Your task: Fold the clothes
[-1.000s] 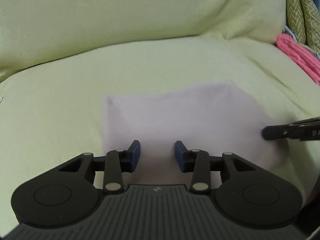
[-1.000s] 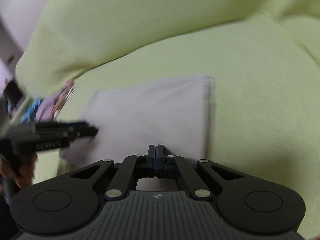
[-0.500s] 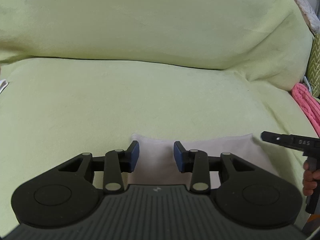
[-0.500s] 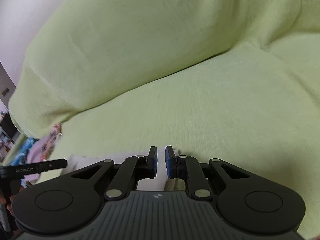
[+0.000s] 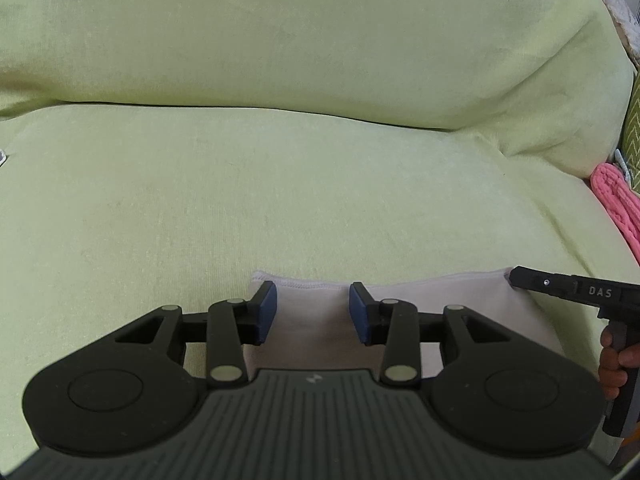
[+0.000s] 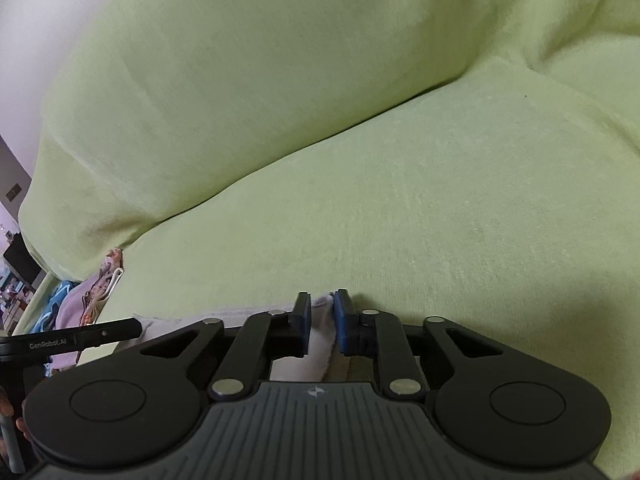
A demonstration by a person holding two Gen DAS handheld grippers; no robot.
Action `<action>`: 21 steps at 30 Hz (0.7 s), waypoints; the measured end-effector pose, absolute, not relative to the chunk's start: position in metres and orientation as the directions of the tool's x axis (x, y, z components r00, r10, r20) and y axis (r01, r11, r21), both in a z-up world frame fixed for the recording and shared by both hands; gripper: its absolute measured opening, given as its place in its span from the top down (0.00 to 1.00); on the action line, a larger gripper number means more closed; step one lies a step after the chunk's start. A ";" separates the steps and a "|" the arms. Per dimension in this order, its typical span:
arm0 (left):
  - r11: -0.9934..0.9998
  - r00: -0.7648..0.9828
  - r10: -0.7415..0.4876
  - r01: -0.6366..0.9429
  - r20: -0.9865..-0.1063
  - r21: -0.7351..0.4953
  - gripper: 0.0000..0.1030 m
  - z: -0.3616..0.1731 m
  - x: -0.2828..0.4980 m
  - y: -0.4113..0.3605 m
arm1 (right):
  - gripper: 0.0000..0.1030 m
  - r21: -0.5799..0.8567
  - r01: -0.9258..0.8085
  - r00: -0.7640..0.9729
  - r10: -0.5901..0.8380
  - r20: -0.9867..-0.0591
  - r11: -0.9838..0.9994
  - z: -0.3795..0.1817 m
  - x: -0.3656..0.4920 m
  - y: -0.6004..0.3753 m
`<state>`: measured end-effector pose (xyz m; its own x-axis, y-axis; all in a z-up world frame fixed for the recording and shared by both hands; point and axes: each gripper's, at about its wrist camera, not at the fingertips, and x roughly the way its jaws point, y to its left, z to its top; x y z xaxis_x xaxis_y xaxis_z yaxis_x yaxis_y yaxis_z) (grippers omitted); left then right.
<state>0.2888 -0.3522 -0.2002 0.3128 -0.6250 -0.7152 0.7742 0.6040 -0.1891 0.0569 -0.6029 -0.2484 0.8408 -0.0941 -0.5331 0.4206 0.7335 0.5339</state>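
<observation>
A pale pink cloth (image 5: pixel 440 300) lies flat on the sofa (image 5: pixel 280 200). It is folded into a neat shape with straight sides. A thin line of stitching runs along its far edge. It looks smooth, with no big bumps. Most of it is hidden under the two tools, so its full shape does not show.

The sofa is covered in soft yellow-green fabric. The seat is wide, and a fat back cushion (image 5: pixel 280 40) rises behind it. At the right end sits a bright pink cloth (image 5: pixel 616 204), rolled or bunched up, next to a green pillow (image 5: pixel 634 120) with a zigzag pattern. At the left end, in the right camera's view, there is a heap of clothes (image 6: pixel 80 304) in purple and blue, and a pale wall (image 6: pixel 32 40) behind the sofa.

The folded cloth lies at the front of the seat, close to the person. Its long side runs left to right, along the front of the sofa. Its stitched edge faces the back cushion.

The left gripper (image 5: pixel 313 312) hangs over the left part of the cloth. Its fingers are spread wide and hold nothing. The right gripper (image 6: pixel 321 322) is over the right edge of the cloth (image 6: pixel 320 336). Its fingers are a little apart, with the cloth's edge showing between them, and they do not squeeze it.
</observation>
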 end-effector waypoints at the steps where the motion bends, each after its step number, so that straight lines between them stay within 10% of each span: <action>1: 0.604 0.314 -0.626 0.774 -0.714 -0.189 0.66 -0.200 0.289 -0.352 | 0.98 0.535 0.419 0.842 -0.094 -0.531 0.734 -0.249 0.056 -0.603; 13: 0.607 0.335 -0.626 0.776 -0.704 -0.172 0.66 -0.205 0.285 -0.356 | 1.00 0.498 0.475 0.826 -0.173 -0.536 0.725 -0.241 0.045 -0.604; 21: 0.607 0.341 -0.622 0.778 -0.705 -0.159 0.63 -0.205 0.282 -0.354 | 0.84 0.513 0.461 0.827 -0.141 -0.544 0.724 -0.250 0.046 -0.607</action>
